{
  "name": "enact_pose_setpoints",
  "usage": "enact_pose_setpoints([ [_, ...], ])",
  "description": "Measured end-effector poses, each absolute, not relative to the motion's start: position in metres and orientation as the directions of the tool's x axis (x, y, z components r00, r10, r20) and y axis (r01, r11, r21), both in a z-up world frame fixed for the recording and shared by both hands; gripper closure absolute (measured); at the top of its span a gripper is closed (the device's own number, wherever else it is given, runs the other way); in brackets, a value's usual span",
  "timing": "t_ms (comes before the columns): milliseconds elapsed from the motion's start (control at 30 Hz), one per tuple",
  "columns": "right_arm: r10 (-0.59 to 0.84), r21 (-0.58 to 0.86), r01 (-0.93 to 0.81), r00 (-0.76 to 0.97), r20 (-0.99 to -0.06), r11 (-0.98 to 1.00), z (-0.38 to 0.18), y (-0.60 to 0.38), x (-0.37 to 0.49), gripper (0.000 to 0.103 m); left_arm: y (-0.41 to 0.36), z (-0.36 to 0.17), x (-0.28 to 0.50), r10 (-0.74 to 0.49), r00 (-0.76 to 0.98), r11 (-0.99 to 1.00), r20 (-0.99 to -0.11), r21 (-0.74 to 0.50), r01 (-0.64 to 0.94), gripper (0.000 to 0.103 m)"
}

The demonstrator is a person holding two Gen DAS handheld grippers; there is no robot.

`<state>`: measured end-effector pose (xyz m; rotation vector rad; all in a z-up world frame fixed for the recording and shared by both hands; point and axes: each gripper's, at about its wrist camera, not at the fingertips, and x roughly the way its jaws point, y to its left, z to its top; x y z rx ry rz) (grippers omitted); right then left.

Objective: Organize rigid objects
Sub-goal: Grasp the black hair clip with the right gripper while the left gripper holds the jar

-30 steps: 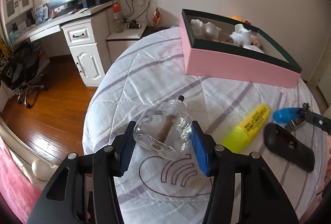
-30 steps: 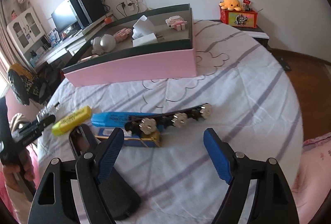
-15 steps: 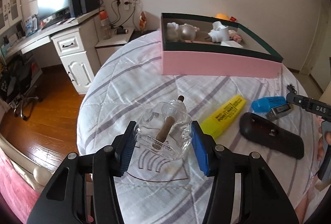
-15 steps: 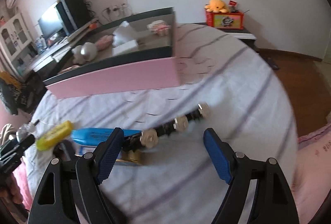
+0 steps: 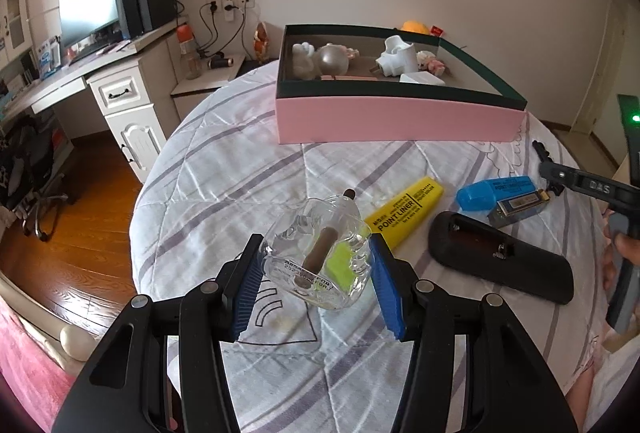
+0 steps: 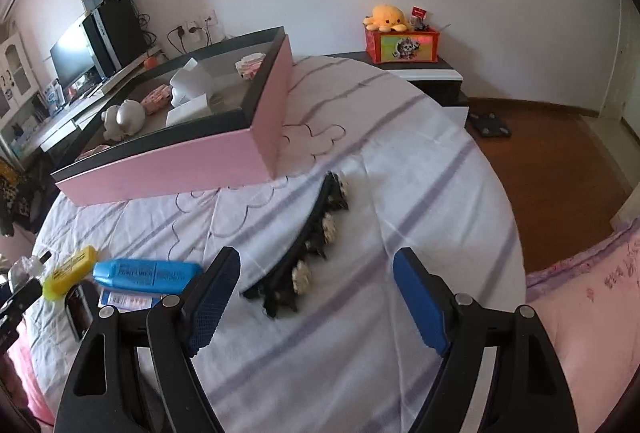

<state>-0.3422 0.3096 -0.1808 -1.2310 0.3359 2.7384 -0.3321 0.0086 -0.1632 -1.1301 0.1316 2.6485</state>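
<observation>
My left gripper [image 5: 316, 269] is shut on a clear glass bottle [image 5: 320, 249] with a brown stopper, held above the striped bedspread. Beyond it lie a yellow highlighter [image 5: 408, 211], a blue highlighter [image 5: 494, 189], a small metal harmonica [image 5: 518, 207] and a black case [image 5: 500, 257]. The pink box [image 5: 400, 119] with a dark rim stands farther back and holds several small items. My right gripper [image 6: 316, 297] is open just above a black strip with several pale knobs [image 6: 316, 233], which lies between and ahead of its pads. The pink box [image 6: 168, 169] is at upper left there.
A white desk with a monitor [image 5: 90, 17] and a nightstand stand beyond the bed's left edge, over wood floor [image 5: 72, 233]. In the right wrist view a plush toy on a red box [image 6: 400, 41] sits on a low cabinet. A person's hand [image 5: 624, 253] holds the other gripper at right.
The left gripper has carried the bottle toward the yellow highlighter and the box. The right gripper has swung right, so the black knobbed strip now lies lengthwise between its pads.
</observation>
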Motion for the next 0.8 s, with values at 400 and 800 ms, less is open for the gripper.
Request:
enact_pose_setpoints([
  [400,0.09,0.032,-0.174,-0.653,-0.752,-0.984,-0.182,0.304,-0.342,0.082,0.011,-0.156,-0.329,0.211,-0.677,-0.96,-0.705,-0.018,-0.28,0.05],
  [800,0.042,0.063,-0.138,-0.647,-0.762,-0.988,-0.182,0.3,-0.325,0.083,-0.004,-0.17,-0.324,0.191,-0.651,-0.962,-0.734,-0.009,-0.273,0.047],
])
